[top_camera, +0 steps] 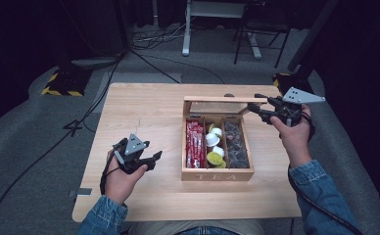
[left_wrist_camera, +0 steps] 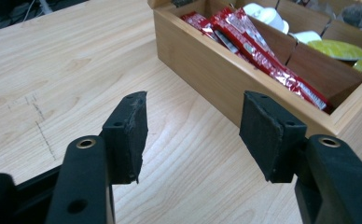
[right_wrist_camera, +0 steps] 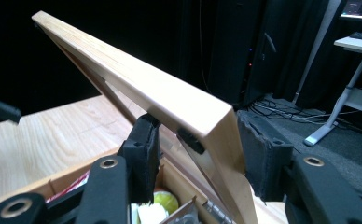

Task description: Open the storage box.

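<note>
Wood table (top_camera: 144, 112) carries the tea box (top_camera: 217, 174), which stands right of centre with its lid (top_camera: 225, 99) raised at the far side. My right hand-held gripper (top_camera: 253, 108) is at the lid's right end; in the right gripper view (right_wrist_camera: 195, 154) the lid's corner sits between the two pads, the left pad against its underside and the right pad just beside its outer face, though I cannot tell whether both press on the wood. My left hand-held gripper (top_camera: 154, 159) hovers over bare table to the left of the box, well apart from the lid; in the left gripper view (left_wrist_camera: 193, 135) its pads stand moderately wide with nothing between them, and the box's near left wall lies just beyond them. Inside the box, red sachets (top_camera: 194, 144) fill the left compartment, small white and yellow-topped cups (top_camera: 214, 147) the middle one, and dark wrapped pieces (top_camera: 236, 144) the right one; what those are I cannot make out. My left forearm is cut off by the bottom edge of the high view, and the far surroundings are too dark to read.
</note>
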The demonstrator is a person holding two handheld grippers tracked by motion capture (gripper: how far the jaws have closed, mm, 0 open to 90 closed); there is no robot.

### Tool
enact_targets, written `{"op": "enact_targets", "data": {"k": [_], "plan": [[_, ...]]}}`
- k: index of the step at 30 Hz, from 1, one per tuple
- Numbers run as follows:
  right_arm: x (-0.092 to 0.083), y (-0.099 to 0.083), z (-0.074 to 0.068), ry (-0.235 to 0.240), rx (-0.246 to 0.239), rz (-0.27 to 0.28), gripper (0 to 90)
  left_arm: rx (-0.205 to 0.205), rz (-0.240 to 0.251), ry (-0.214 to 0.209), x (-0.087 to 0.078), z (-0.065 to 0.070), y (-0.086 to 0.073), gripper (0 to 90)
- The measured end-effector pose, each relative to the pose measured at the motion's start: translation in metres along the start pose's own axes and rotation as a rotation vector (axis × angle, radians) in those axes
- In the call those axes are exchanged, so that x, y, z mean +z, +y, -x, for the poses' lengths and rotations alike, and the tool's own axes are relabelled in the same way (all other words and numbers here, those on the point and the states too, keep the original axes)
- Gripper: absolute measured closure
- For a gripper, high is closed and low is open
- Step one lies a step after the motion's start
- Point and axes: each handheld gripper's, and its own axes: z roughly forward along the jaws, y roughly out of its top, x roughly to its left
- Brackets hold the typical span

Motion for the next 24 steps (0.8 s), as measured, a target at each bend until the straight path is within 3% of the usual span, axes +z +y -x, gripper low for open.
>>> {"op": "enact_targets", "data": {"k": [14,24], "plan": [[0.021,0.016,0.019,-0.064,0.048,0.015,50.1,-0.011,-0.007,-0.008,0.007,-0.007,-0.005,40.5],[0.038,0.027,0.033,-0.12,0.021,-0.025,51.2,-0.018,0.008,-0.037,0.012,-0.007,-0.004,39.6]]}}
